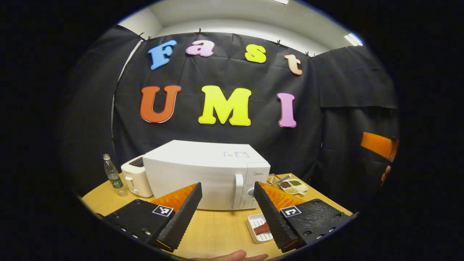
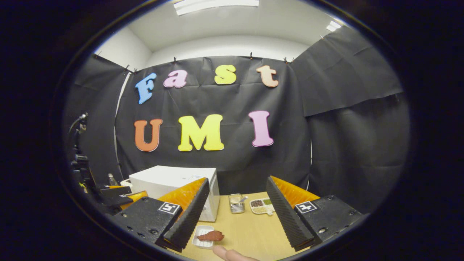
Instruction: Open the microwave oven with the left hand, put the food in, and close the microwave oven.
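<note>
1. In the left gripper view, the left gripper (image 1: 226, 208) hangs above the wooden counter (image 1: 214, 232) with its jaws wide apart and nothing between them.
2. Ahead of it stands the white microwave oven (image 1: 203, 174), door closed, with the upright door handle (image 1: 238, 190) toward its right side, next to the control panel.
3. The food (image 1: 261, 229), a reddish-brown piece, lies in a small white tray (image 1: 255, 222) on the counter in front of the oven's right corner, partly hidden behind the gripper's right finger.
4. Left of the oven sits a cream toaster (image 1: 136, 175), and left of that a clear plastic bottle (image 1: 114, 176) stands upright.
5. Right of the oven, toward the back of the counter, are a wire basket (image 1: 275, 179) and a divided dish (image 1: 294, 186) of grains, just beside each other.
6. In the right gripper view, the right gripper (image 2: 235, 217) is also held above the counter with its jaws spread apart and empty.
7. Between its fingers the tray with the food (image 2: 211, 236) shows low on the counter, near the oven's front corner (image 2: 174, 181).
8. A fingertip (image 2: 226, 253) shows at the bottom edge of that view.
9. The left gripper (image 2: 121, 197) shows at the far left of the right gripper view, beside the oven.
</note>
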`<action>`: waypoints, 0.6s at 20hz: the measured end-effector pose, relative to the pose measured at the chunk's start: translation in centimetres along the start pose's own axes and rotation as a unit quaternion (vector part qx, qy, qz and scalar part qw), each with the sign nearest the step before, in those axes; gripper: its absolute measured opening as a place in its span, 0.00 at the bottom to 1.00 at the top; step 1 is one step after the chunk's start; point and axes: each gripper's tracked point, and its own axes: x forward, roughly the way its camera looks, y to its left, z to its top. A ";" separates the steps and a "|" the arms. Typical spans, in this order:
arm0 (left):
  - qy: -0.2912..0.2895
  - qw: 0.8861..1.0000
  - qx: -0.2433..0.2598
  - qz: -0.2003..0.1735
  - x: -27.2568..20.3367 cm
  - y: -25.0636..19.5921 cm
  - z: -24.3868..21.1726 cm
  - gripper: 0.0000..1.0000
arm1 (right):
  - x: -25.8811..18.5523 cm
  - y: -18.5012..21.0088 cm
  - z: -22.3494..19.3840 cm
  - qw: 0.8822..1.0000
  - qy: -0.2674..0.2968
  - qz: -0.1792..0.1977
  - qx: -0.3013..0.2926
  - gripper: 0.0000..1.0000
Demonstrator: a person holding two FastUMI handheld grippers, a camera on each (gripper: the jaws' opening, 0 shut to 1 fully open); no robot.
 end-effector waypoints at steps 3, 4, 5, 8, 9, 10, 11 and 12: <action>0.034 0.999 0.007 -0.003 3.8 -1.5 -3.5 0.92 | 0.4 -1.7 -0.3 1.000 -0.002 -0.011 -0.007 1.00; 0.042 0.999 0.003 -0.003 5.0 -1.7 -4.3 0.92 | 0.4 -2.1 -0.8 1.000 -0.001 -0.011 -0.007 1.00; 0.050 0.999 -0.002 -0.010 6.2 -2.1 -5.1 0.92 | 0.6 -2.5 -1.1 1.000 0.001 -0.012 -0.008 1.00; 0.055 0.998 -0.019 -0.012 9.5 -2.1 -6.6 0.92 | 1.0 -3.1 -2.7 1.000 0.020 0.001 0.010 0.90; 0.052 0.998 -0.026 -0.007 10.7 -1.7 -6.8 0.92 | 1.2 -3.1 -3.2 1.000 0.024 0.006 0.014 0.90; 0.049 0.998 -0.034 -0.005 11.8 -1.2 -7.1 0.92 | 1.4 -3.5 -3.6 1.000 0.028 0.006 0.013 1.00; 0.050 0.998 -0.046 -0.004 12.7 -1.0 -7.4 0.92 | 1.6 -3.9 -3.9 0.999 0.030 0.005 0.012 1.00; 0.054 0.997 -0.057 -0.006 13.2 -0.9 -7.9 0.92 | 1.7 -4.1 -4.3 0.999 0.031 0.005 0.011 0.90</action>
